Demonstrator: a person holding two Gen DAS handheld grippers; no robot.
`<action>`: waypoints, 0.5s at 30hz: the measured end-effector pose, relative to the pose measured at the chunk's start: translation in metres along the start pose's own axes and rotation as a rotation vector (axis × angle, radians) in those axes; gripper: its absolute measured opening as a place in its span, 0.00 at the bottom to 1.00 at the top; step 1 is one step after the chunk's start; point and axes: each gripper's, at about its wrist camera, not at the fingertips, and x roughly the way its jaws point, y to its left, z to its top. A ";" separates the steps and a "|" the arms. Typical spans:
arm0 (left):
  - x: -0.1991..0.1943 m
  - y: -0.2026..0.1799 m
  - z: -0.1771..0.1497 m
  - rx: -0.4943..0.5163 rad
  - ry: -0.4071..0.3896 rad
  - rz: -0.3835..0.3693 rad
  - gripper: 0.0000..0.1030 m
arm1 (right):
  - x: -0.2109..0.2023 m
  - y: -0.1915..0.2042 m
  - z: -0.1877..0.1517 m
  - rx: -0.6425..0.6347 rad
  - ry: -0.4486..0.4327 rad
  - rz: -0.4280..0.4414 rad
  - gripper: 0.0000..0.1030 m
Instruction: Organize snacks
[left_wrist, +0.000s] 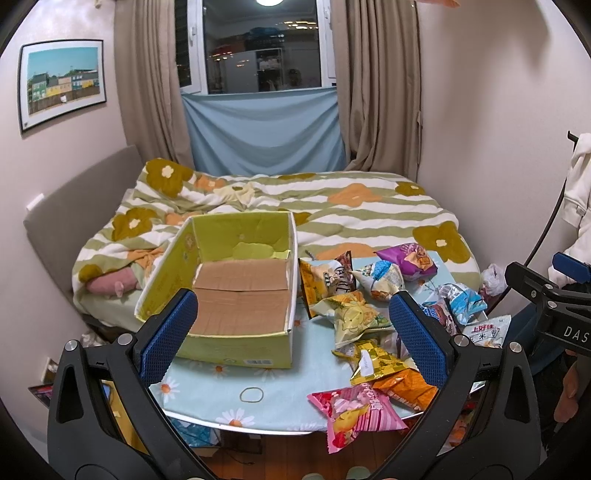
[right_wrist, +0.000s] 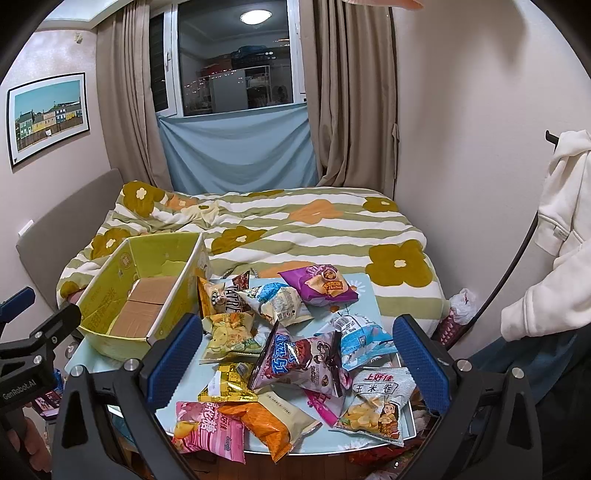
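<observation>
Hovering over the tabletop (left_wrist: 207, 391), I hold both tools above the work with nothing in either. My left gripper (left_wrist: 293, 334) has its blue-padded fingers (left_wrist: 168, 336) spread wide, framing the near edge of the open yellow-green box (left_wrist: 236, 345) and the closest snacks without touching any of them. My right gripper (right_wrist: 297, 360) is spread just as wide, its fingers (right_wrist: 419, 363) bracketing the heap of snack bags, also empty. The box sits on the left part of the tabletop, its bare cardboard floor (left_wrist: 242, 295) showing and no snacks inside it. All the packets lie loose to the right of the box: a pink bag (right_wrist: 207, 430) and an orange bag (right_wrist: 266, 430) at the near edge, a gold checked packet (right_wrist: 229, 387) just behind them, a yellow-green chip bag (right_wrist: 231, 334) close beside the box wall, a purple bag (right_wrist: 319, 284) at the far side, a white and blue bag (right_wrist: 360, 338) toward the right, and a white corn-roll bag (right_wrist: 380, 402) at the near right corner. A dark chocolate-snack pouch (right_wrist: 303, 360) lies on top in the middle of the pile. A rubber band (left_wrist: 252, 394) rests on the daisy-print cover in front of the box. Behind the tabletop spreads a bed (left_wrist: 351, 210) with a flowered, striped quilt.
</observation>
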 end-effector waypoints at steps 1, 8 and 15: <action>0.000 0.000 0.000 0.000 0.000 0.000 1.00 | 0.000 0.000 0.000 0.000 0.001 0.000 1.00; 0.002 -0.002 0.000 0.002 0.004 -0.001 1.00 | 0.001 0.003 -0.002 -0.001 0.006 0.005 1.00; 0.004 -0.003 0.000 0.006 0.007 -0.003 1.00 | 0.000 0.006 -0.003 -0.002 0.007 0.009 1.00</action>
